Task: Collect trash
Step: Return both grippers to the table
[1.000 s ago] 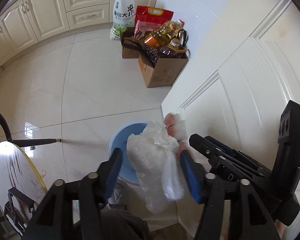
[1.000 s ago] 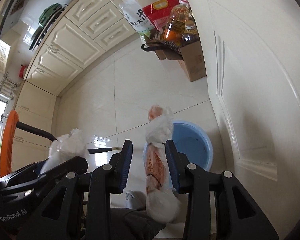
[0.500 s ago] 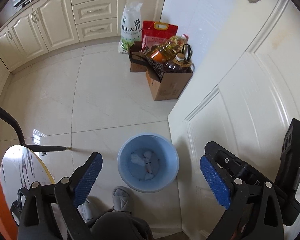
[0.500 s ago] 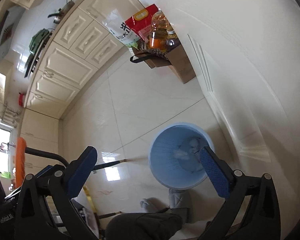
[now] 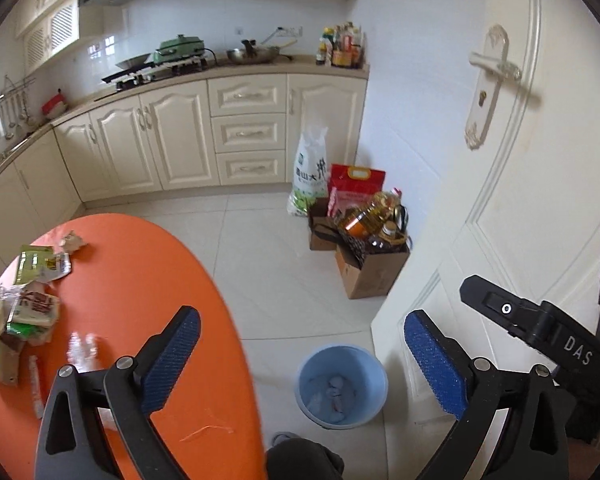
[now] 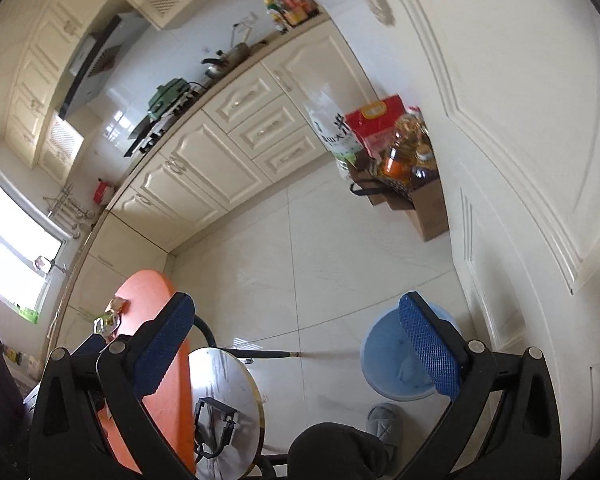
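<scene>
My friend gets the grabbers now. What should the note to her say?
Left gripper: jaws opening, nothing between them.
Right gripper: wide open, empty.
Bin: on the floor by the door, with some trash already inside.
Table: a pile of wrappers lies at its left edge.
Done: some trash is binned.
Left: pick up the wrappers and drop them in the bin.
</scene>
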`<act>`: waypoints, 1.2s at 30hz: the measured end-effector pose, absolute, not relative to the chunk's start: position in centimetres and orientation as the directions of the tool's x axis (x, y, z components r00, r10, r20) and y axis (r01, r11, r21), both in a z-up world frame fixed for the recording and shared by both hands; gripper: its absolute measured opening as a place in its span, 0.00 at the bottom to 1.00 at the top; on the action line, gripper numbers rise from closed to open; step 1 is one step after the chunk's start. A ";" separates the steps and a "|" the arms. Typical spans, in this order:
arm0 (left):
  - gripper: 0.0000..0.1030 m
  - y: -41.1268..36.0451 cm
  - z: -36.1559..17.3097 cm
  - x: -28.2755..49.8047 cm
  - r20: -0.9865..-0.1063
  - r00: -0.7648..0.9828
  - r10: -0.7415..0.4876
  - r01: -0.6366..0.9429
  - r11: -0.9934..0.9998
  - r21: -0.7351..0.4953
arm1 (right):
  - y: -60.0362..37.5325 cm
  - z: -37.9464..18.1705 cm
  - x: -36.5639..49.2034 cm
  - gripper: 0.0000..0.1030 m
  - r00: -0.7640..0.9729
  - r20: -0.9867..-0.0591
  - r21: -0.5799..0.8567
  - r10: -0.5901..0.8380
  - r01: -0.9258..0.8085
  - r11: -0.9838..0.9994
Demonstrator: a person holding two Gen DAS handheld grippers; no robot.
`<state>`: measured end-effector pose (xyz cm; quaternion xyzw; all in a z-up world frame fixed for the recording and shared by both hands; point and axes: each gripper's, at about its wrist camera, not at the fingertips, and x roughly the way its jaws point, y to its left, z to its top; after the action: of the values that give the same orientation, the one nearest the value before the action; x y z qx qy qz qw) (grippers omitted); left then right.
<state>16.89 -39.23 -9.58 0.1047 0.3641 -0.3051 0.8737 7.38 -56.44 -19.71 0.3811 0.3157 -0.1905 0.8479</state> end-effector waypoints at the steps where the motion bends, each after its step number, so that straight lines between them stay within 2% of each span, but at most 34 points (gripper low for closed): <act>1: 0.98 -37.6 -9.0 16.7 -0.684 0.572 -0.452 0.592 0.805 -0.037 | -55.2 -18.3 7.8 1.00 0.736 -0.671 0.512 -0.085 0.544 0.665; 10: 0.99 -21.9 -5.8 10.1 -0.551 0.772 -0.318 0.378 0.926 -0.005 | -41.8 -8.5 11.4 1.00 0.791 -0.606 0.322 -0.081 0.338 0.884; 15: 0.99 -14.7 -4.1 7.1 -0.501 0.836 -0.225 0.255 0.967 -0.008 | -33.3 -5.0 13.1 1.00 0.829 -0.557 0.204 -0.053 0.198 0.959; 20: 0.99 -8.9 -2.6 4.7 -0.471 0.871 -0.136 0.138 0.990 -0.032 | -25.8 -2.4 14.1 1.00 0.860 -0.510 0.145 0.013 0.071 0.987; 27: 0.99 -4.1 -1.7 1.0 -0.456 0.888 -0.055 0.023 0.997 -0.075 | -19.6 -1.2 14.3 1.00 0.873 -0.481 0.089 0.079 -0.041 0.995; 32: 0.99 -2.3 -0.9 -0.7 -0.448 0.893 -0.040 0.001 0.996 -0.088 | -19.0 -2.1 14.3 1.00 0.857 -0.508 0.072 0.084 -0.055 0.996; 36: 0.99 -2.0 -1.7 0.2 -0.485 0.873 -0.052 0.002 0.995 -0.103 | -20.0 -4.1 15.1 1.00 0.832 -0.550 0.070 0.070 -0.037 0.997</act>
<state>0.21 -2.01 -1.72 -0.0497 0.2518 -0.0138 0.9664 15.14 -20.03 -4.09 0.0281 0.2882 0.0280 0.9567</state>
